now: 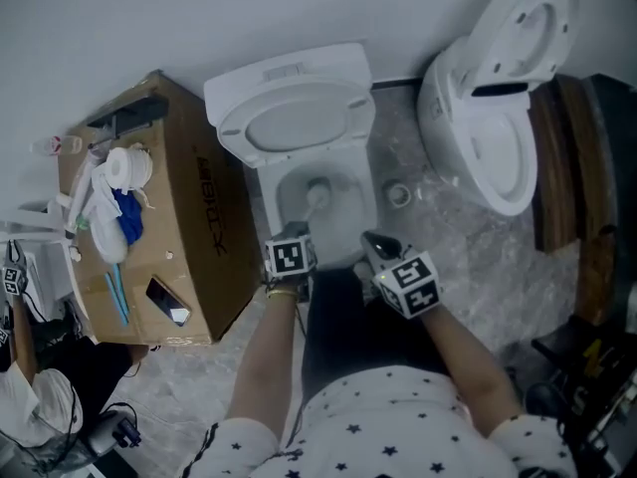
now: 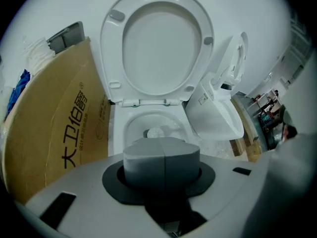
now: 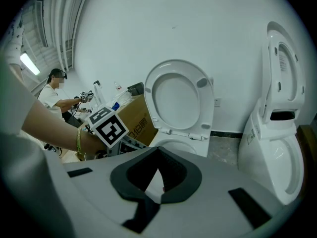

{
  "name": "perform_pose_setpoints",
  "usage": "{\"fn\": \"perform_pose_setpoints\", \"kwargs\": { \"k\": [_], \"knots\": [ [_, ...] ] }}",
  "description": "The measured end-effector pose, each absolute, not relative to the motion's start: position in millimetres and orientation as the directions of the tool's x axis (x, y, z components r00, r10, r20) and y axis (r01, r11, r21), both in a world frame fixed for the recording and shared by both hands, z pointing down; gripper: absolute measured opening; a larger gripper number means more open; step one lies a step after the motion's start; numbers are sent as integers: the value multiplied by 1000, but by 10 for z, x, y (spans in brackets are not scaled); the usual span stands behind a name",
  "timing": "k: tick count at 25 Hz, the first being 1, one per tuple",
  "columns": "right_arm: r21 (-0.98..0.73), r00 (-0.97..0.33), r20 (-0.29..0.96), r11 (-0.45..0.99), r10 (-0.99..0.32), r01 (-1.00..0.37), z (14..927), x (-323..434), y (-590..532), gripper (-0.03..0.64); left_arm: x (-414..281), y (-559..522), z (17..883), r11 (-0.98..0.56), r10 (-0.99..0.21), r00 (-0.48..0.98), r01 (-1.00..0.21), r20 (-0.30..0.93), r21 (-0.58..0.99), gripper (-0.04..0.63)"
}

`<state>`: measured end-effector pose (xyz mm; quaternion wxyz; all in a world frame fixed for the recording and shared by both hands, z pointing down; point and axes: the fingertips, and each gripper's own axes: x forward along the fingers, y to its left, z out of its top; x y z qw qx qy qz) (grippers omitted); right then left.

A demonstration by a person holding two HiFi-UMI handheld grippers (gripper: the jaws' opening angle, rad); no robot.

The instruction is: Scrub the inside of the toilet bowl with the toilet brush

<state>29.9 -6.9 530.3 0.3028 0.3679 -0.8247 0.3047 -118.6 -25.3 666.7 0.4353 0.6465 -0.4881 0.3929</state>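
Note:
A white toilet (image 1: 261,96) stands against the wall with its seat and lid raised. Its bowl (image 1: 343,192) is open toward me. The white head of the toilet brush (image 1: 318,196) sits inside the bowl, also seen low in the bowl as the brush head (image 2: 155,132) in the left gripper view. My left gripper (image 1: 297,233) is at the bowl's front rim, its grey jaws pressed together on the brush handle, which they hide. My right gripper (image 1: 377,246) hovers at the bowl's front right corner, open and holding nothing; through its gap (image 3: 159,175) I see only white.
A second white toilet (image 1: 488,118) stands close on the right, lid up, beside wooden boards (image 1: 557,167). A large cardboard box (image 1: 189,217) with cloths, a paper roll and a phone on top flanks the left. A person (image 3: 54,95) works farther left.

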Motion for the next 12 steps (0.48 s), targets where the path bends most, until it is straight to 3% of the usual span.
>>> {"fn": "perform_pose_setpoints", "kwargs": {
  "k": [12],
  "knots": [
    [-287,-576,708,580,-407,-762,5064,248,138,6,-1324,66,6177,-86,-348,189,-982,918,170,147]
  ]
}}
